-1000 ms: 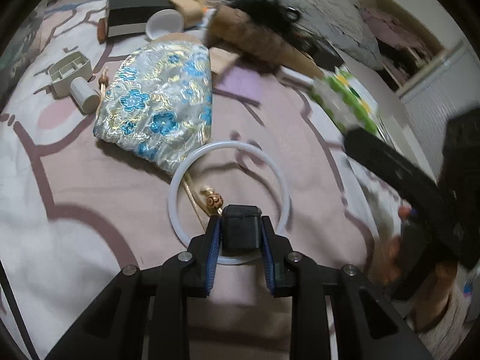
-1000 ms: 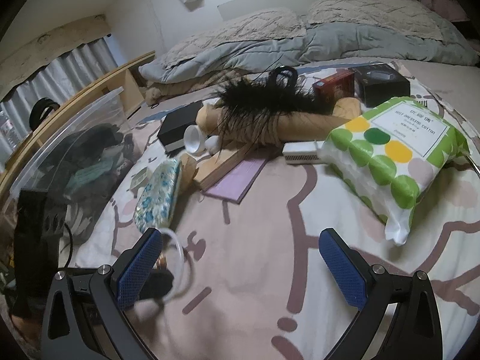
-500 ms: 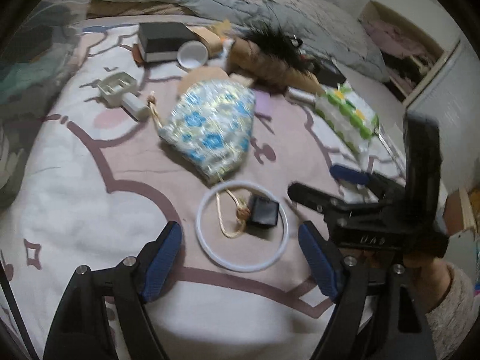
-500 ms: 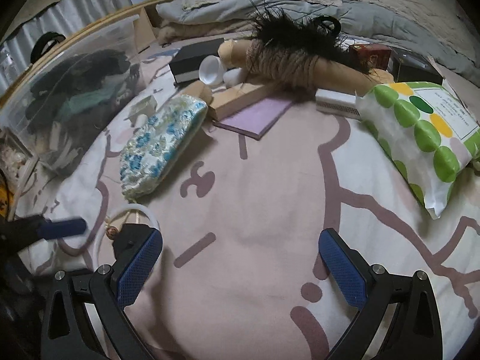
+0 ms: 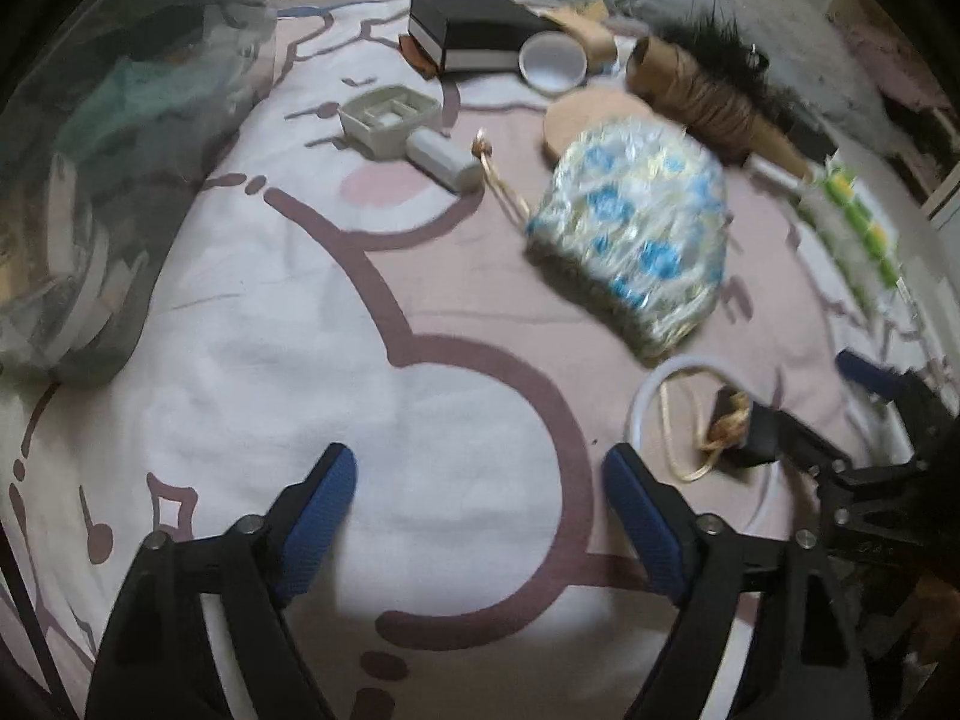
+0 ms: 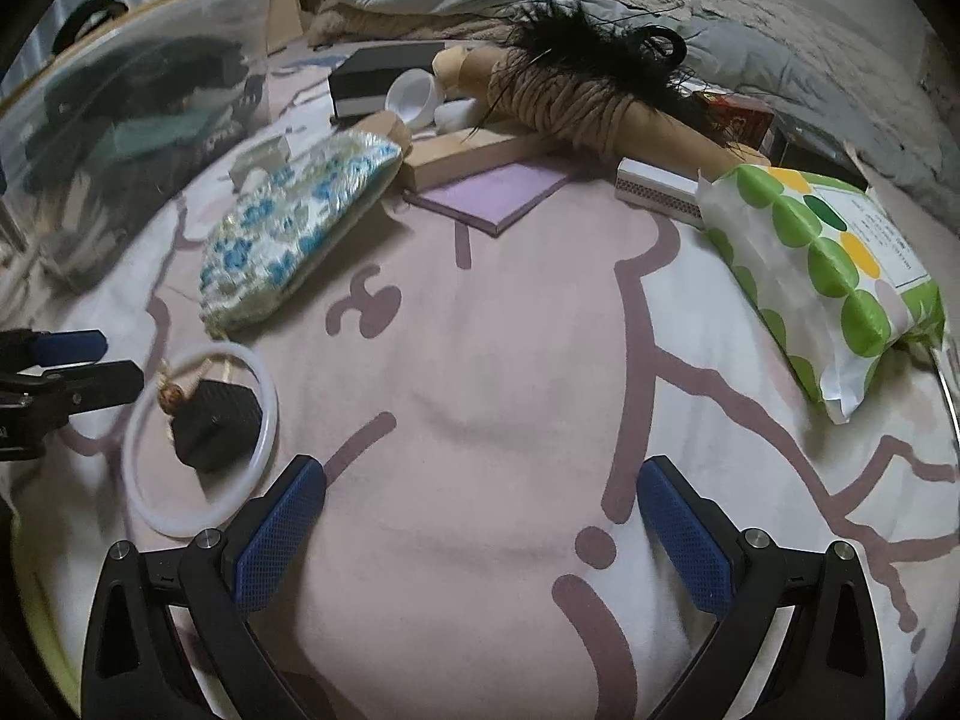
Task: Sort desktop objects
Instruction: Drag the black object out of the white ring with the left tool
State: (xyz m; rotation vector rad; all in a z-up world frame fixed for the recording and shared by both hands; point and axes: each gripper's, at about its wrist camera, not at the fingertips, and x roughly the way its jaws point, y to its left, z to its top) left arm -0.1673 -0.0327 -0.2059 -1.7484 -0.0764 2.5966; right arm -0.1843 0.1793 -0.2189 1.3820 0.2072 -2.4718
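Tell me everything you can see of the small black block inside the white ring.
The small black block is a matte, dark, chunky piece with bevelled corners, plastic by its look. It lies flat on the pink bedcover, inside the white ring, toward the ring's far side. A wooden bead on a tan cord rests against its left edge. Neither gripper touches it; both stand open.

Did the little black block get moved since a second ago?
Yes. The little black block was clamped in the left gripper at the white ring's near edge; now it lies released inside the ring, jaws open.
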